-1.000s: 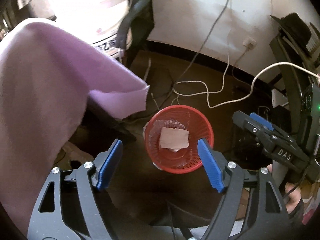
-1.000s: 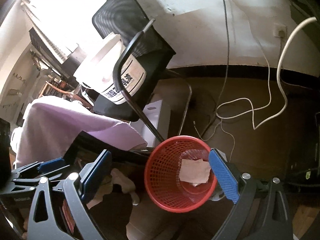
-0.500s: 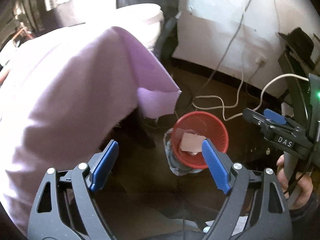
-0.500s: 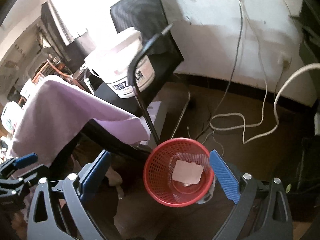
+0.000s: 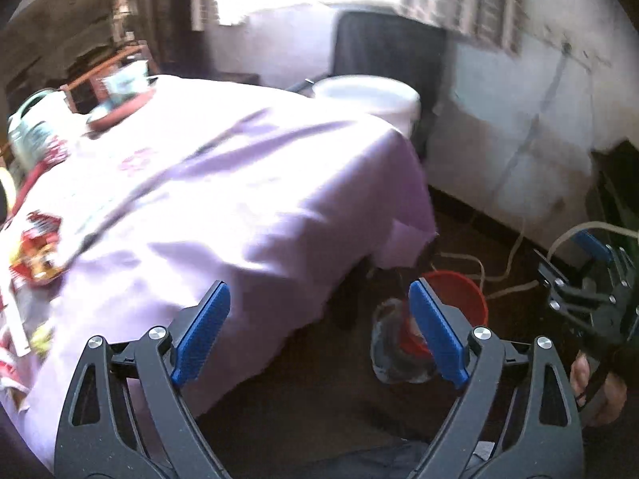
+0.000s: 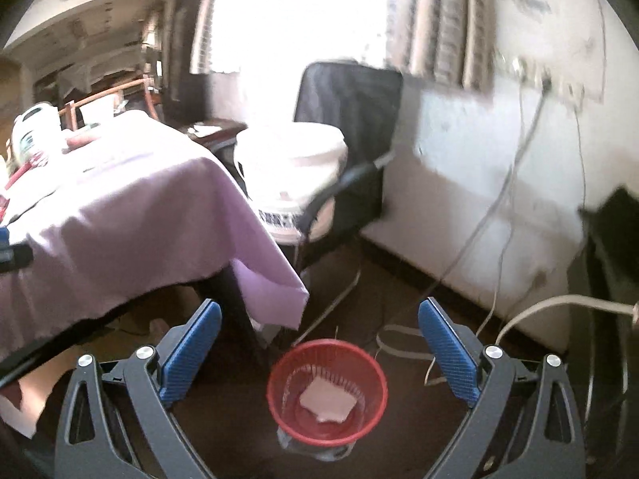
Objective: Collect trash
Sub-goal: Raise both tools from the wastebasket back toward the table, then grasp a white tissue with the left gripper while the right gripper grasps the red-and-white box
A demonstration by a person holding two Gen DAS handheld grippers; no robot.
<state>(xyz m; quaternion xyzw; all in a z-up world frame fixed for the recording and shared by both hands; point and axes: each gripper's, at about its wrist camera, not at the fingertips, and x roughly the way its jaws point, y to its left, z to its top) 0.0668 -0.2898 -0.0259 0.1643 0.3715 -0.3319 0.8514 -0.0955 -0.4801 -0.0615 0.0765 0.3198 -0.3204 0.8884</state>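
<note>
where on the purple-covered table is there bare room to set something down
The purple tablecloth is bare across its middle and toward the corner nearest the white bucket. The far end is crowded with containers, and the left edge holds snack wrappers. The near edge by the left gripper, empty with jaws opening, is also free.

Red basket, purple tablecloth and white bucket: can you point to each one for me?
Red basket [image 6: 279, 399], right wrist view: on its left rim.
Purple tablecloth [image 6: 131, 207], right wrist view: on the flat top near the table's corner.
White bucket [image 6: 287, 175], right wrist view: on its side wall.
</note>
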